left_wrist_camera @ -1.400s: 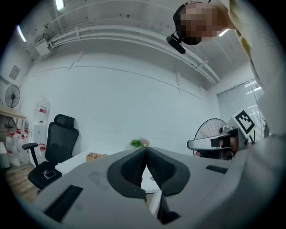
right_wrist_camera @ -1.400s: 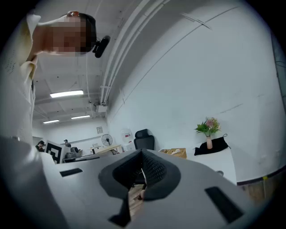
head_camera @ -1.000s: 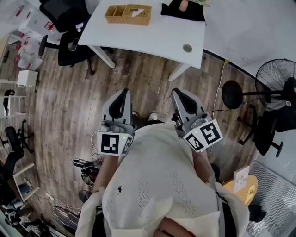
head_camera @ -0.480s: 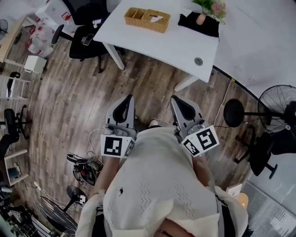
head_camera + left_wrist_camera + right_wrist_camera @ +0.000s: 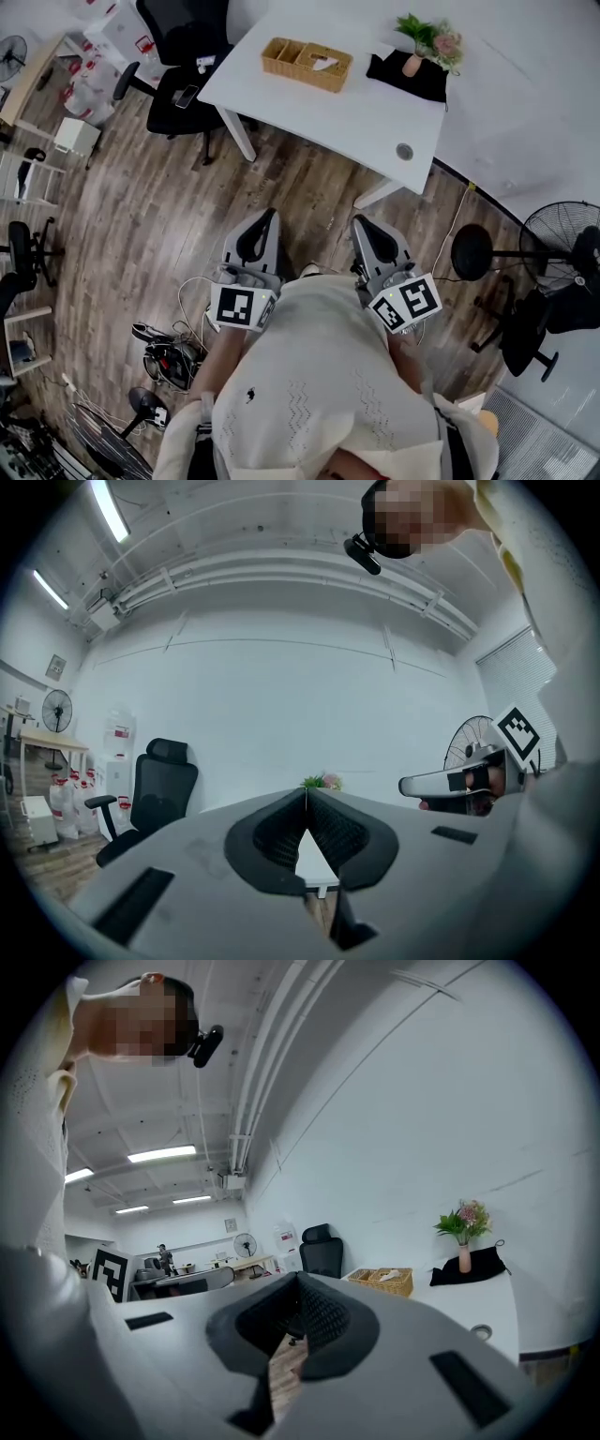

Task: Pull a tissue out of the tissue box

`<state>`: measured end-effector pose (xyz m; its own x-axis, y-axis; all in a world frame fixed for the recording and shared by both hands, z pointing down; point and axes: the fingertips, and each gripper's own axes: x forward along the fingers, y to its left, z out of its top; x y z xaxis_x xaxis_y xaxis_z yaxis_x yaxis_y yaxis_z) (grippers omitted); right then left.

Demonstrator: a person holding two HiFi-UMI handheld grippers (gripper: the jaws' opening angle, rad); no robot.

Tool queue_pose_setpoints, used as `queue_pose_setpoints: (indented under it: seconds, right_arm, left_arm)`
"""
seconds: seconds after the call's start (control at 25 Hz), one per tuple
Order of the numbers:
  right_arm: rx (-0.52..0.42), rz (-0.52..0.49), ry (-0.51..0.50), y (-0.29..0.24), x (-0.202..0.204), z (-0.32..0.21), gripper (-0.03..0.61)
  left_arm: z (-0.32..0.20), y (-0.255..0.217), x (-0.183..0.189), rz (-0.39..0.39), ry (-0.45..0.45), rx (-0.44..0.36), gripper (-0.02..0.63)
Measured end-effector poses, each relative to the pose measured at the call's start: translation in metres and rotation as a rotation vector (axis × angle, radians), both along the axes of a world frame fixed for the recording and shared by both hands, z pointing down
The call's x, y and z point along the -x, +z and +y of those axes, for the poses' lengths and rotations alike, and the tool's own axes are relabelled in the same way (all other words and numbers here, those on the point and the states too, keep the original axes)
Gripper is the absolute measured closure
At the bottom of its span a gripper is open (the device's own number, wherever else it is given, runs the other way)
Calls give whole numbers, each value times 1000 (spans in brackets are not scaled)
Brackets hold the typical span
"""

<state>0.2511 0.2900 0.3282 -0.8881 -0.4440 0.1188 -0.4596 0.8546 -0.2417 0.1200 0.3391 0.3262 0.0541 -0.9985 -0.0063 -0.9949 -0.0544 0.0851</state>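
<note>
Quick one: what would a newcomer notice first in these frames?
The left tool and right tool, both shut and empty, held side by side above the wood floor, pointing at the white table. On the table, well beyond them, sits the wicker tissue box with a tissue poking out, a flower vase on a black cloth to its right.

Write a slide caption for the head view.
The shut left gripper and right gripper, away from the table with the tissue box.

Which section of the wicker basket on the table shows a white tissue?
The covered section nearest the plant; the other sections are open on top, with no tissue visible.
</note>
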Motion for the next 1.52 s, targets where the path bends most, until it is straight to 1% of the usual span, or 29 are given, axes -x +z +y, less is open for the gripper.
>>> queue_pose_setpoints:
  seconds: [0.28, 0.48, 0.64, 0.96, 1.24, 1.44, 1.52]
  right_arm:
    - [7, 24, 34, 7, 2, -27, 577]
    - [13, 29, 78, 16, 10, -57, 577]
    - [17, 28, 114, 18, 26, -81, 577]
    - [33, 46, 165, 26, 63, -123, 577]
    - [49, 68, 197, 31, 85, -160, 577]
    - [73, 65, 242, 31, 96, -183, 577]
    - [80, 62, 261, 31, 102, -191, 577]
  left_arm:
    - [-30, 3, 8, 31, 22, 7, 601]
    - [-59, 11, 23, 6, 54, 1, 601]
    - [-86, 12, 44, -14, 72, -6, 601]
    - [-139, 21, 88, 13, 114, 25, 601]
    - [-181, 29, 110, 30, 160, 51, 601]
    - [-203, 29, 121, 18, 202, 66, 601]
    - [-213, 28, 128, 25, 216, 76, 601]
